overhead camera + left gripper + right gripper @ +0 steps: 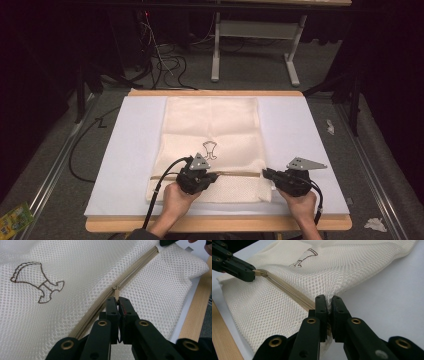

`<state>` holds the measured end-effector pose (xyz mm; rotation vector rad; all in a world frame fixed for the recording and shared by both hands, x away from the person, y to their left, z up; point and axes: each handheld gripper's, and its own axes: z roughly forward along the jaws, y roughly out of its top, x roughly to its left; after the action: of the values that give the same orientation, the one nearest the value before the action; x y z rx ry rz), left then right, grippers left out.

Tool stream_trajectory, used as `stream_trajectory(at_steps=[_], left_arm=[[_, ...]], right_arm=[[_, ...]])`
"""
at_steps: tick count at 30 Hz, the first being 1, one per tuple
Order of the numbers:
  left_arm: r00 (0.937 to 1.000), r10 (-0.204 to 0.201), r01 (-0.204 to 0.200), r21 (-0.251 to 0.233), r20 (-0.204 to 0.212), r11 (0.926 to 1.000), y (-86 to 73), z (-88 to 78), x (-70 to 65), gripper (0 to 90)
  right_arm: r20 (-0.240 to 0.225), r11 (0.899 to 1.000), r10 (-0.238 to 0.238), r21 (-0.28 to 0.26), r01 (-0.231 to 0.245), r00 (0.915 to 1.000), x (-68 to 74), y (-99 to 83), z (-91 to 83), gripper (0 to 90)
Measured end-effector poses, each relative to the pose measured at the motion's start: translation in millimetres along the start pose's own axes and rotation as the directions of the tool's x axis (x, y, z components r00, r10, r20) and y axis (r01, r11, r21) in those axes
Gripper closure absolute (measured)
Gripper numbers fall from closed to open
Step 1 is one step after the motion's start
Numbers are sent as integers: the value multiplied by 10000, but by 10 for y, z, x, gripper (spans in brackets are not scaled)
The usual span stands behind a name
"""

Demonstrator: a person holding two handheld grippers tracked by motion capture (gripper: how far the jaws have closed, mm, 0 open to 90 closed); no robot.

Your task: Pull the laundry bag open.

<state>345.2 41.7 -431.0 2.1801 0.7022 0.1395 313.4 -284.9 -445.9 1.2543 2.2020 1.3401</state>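
a cream mesh laundry bag [212, 145] is laid flat on the white sheet [300, 130] covering the table, with a tan zipper [135, 270] running across the bag's near end, below its small brown printed figure [37, 281]. the left gripper [117, 300] is clenched on the zipper pull [116, 291], part way along the zipper. the right gripper [328, 302] is clamped on the bag's mesh edge [329, 296] at the zipper's right end, at the bag's side border.

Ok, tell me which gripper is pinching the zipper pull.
The left gripper: its jaws are shut on the zipper pull, midway along the mesh bag. The right gripper clamps the bag's edge.
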Motion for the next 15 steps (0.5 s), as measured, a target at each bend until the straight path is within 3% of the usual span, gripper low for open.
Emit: stream_trajectory(at_steps=[15], left_arm=[[9998, -192, 194, -324, 74, 9993, -75, -81, 48, 875]], right_arm=[[-39, 9999, 121, 37, -121, 9999, -26, -8, -16, 864]])
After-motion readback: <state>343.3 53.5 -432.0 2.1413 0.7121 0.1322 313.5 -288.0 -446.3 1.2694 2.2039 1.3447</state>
